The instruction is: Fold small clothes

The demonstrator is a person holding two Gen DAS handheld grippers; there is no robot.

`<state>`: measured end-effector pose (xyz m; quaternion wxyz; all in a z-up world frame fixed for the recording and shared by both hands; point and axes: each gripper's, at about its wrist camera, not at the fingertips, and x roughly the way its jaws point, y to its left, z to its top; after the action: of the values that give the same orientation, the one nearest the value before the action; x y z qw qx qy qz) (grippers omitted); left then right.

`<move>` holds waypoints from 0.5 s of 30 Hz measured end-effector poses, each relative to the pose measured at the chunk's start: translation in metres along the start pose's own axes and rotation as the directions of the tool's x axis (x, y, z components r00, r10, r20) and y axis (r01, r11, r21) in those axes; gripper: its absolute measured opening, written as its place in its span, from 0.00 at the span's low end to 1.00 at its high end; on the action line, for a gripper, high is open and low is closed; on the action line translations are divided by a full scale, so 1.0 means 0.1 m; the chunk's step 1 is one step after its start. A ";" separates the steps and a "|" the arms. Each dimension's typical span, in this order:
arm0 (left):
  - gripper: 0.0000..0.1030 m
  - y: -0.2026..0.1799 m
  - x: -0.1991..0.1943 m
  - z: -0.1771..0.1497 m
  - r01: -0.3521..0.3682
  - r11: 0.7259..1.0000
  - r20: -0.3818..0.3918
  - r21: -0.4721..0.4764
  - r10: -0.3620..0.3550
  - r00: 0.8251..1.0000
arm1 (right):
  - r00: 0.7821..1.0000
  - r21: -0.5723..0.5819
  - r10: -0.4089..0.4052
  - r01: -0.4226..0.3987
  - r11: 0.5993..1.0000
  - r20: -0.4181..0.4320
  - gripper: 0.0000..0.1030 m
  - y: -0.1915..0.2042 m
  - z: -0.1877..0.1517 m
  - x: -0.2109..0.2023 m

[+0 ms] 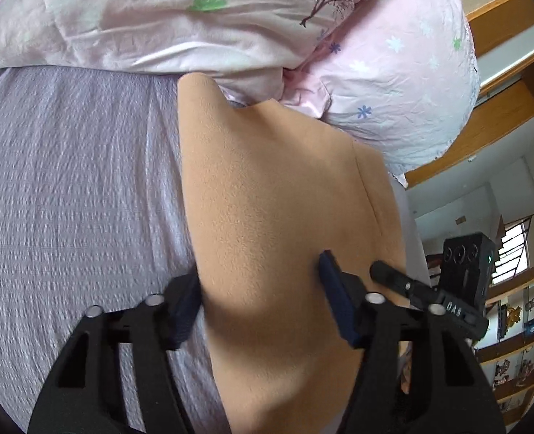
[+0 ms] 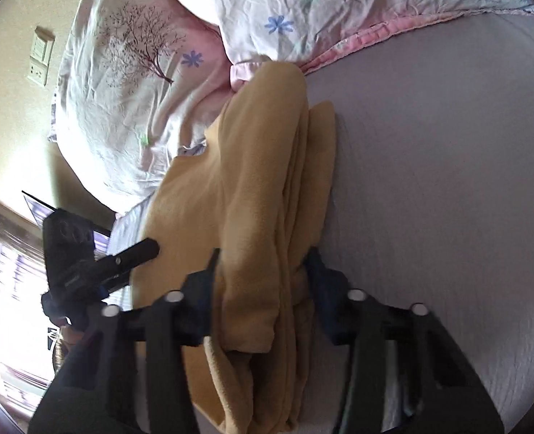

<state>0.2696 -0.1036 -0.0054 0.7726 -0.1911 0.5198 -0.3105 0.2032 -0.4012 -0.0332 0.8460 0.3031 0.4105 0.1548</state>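
Observation:
A tan fleece garment (image 1: pixel 277 199) lies on the lilac bed sheet (image 1: pixel 68 188), folded into a long band. My left gripper (image 1: pixel 256 289) is open, its fingers wide apart astride the near part of the garment, one pad on the cloth. In the right wrist view the same garment (image 2: pixel 252 188) shows as several stacked layers. My right gripper (image 2: pixel 263 275) is open, its jaws on either side of the bunched layers. The other gripper (image 2: pixel 97 267) shows at the left of that view, and likewise at the right of the left wrist view (image 1: pixel 447 289).
A pink flowered duvet (image 1: pixel 230 18) and pillow (image 1: pixel 393 83) lie bunched at the far end of the garment. Wooden shelves (image 1: pixel 512 343) stand beside the bed. A wall with switches (image 2: pixel 41 58) and a window (image 2: pixel 10 289) are at the left.

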 end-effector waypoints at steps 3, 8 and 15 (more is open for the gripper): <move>0.26 0.11 -0.12 0.00 0.064 0.997 0.023 -0.034 -0.064 0.998 | 0.999 -0.020 0.042 -0.041 0.999 0.035 0.28 0.13 0.02 0.01; 0.27 0.24 -0.72 -0.07 0.006 0.999 0.134 0.047 -0.013 0.991 | 0.994 -0.119 0.101 -0.097 0.988 0.028 0.26 0.65 -0.04 0.18; 0.30 0.50 -1.22 -0.25 -0.100 0.994 0.198 0.039 0.091 0.976 | 0.992 -0.134 -0.049 0.064 0.989 0.116 0.47 0.91 -0.20 0.10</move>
<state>0.2279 0.0165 0.0370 0.8385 -0.1767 0.4419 -0.2653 0.1927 -0.3182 0.0096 0.8906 0.2406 0.3592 0.1415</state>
